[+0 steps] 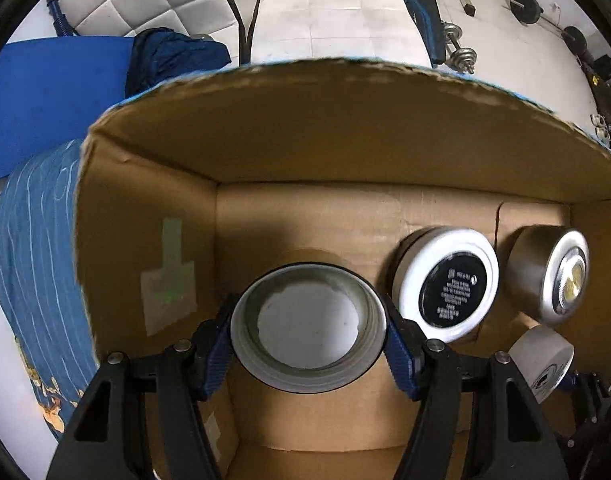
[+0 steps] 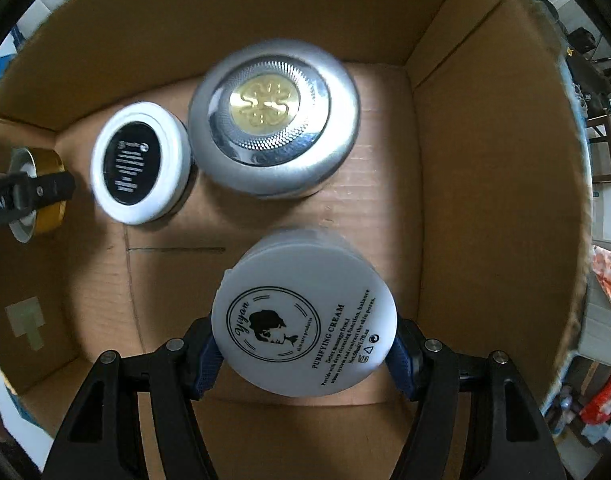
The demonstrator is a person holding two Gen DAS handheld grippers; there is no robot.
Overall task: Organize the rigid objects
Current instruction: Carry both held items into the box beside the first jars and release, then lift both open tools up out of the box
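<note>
My left gripper point(image 1: 308, 330) is shut on a round jar point(image 1: 308, 328) with a white inside, held over the left part of the cardboard box floor; in the right wrist view it shows as a gold-sided jar point(image 2: 45, 192) at the left. My right gripper point(image 2: 304, 348) is shut on a white "Purifying Cream" jar point(image 2: 304, 316), seen small at the lower right of the left wrist view point(image 1: 543, 360). On the box floor stand a white jar with a black label point(image 1: 449, 282) point(image 2: 139, 168) and a silver jar with a gold centre point(image 1: 549, 274) point(image 2: 273, 124).
The open cardboard box point(image 1: 345, 128) point(image 2: 485, 160) walls surround both grippers. A blue patterned cloth point(image 1: 37, 260) and a blue mat point(image 1: 53, 92) lie to the left outside the box. Dumbbells point(image 1: 459, 46) lie on the white floor beyond.
</note>
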